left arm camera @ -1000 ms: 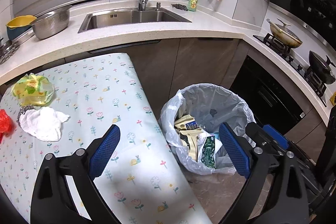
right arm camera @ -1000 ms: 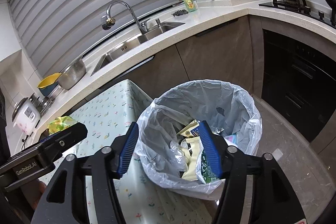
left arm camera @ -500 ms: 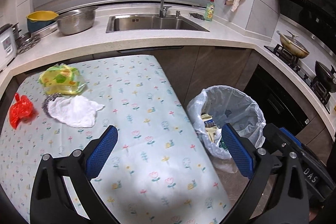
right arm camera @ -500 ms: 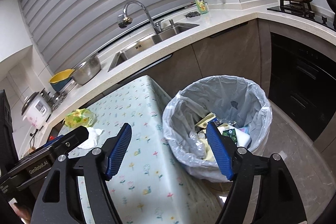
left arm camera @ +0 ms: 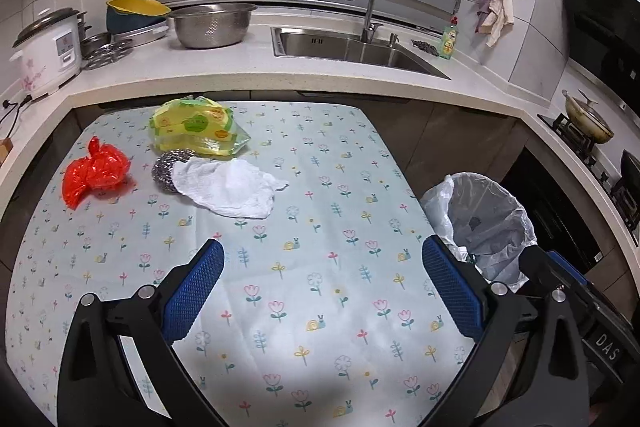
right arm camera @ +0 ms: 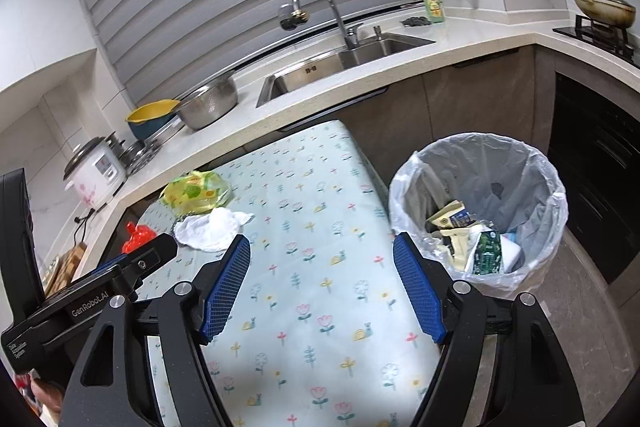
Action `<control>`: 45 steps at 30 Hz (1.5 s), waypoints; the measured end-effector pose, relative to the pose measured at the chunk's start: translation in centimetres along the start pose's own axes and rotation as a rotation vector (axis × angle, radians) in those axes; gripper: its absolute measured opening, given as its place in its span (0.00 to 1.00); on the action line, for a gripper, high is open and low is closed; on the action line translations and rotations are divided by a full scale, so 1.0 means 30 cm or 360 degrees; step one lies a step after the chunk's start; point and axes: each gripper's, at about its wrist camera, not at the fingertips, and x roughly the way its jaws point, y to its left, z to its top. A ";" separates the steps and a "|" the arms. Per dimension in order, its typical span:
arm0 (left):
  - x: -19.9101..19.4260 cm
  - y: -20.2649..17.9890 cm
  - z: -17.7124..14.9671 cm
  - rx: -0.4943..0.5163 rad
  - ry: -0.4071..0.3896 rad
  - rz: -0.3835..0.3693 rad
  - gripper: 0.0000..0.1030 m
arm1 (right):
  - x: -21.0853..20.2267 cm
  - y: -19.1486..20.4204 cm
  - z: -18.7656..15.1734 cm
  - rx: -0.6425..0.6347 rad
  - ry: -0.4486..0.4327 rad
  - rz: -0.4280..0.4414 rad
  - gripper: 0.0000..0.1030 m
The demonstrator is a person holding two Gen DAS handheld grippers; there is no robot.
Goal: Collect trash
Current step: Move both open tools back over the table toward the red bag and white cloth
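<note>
While four bits of trash lie on the worktop (left arm camera: 320, 187), the job looks only partly done. A white tissue (left arm camera: 230, 189) sits crumpled near the middle-left, its edge draped over a steel scrubber (left arm camera: 166, 167). Just behind them, touching or nearly so, lies a yellow-green wrapper (left arm camera: 198, 127), and off to the left, apart from the rest, a red bag (left arm camera: 94, 177).

Beside the worktop's right edge stands the bin (right arm camera: 480, 211), lined with a clear bag and already holding cartons and packets, so some collecting is finished; my guess is that these four pieces are what remains.

Over the near part of the flowered cloth hangs the left gripper (left arm camera: 320, 291), jaws spread wide and holding nothing, pointed toward the tissue. Alongside it the right gripper (right arm camera: 322, 283) is also wide open and empty, with the bin just off its right jaw. Neither touches any trash. Behind run the sink (left arm camera: 352, 47) and stove.
</note>
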 end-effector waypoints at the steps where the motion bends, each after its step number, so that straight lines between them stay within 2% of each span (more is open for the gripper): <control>1: -0.006 0.018 -0.002 -0.0008 -0.0006 0.0011 0.92 | 0.003 0.017 -0.003 -0.0011 0.0004 0.0005 0.69; 26: -0.051 0.470 -0.070 -0.0256 0.0001 0.0240 0.92 | 0.159 0.397 -0.106 -0.0259 0.0183 0.0137 0.69; 35: -0.036 0.636 -0.080 -0.0285 0.0003 0.0354 0.92 | 0.254 0.498 -0.131 -0.0326 0.0262 0.0166 0.69; 45: 0.050 0.782 -0.021 -0.0252 0.0008 0.0493 0.93 | 0.408 0.550 -0.116 -0.0331 0.0328 0.0159 0.69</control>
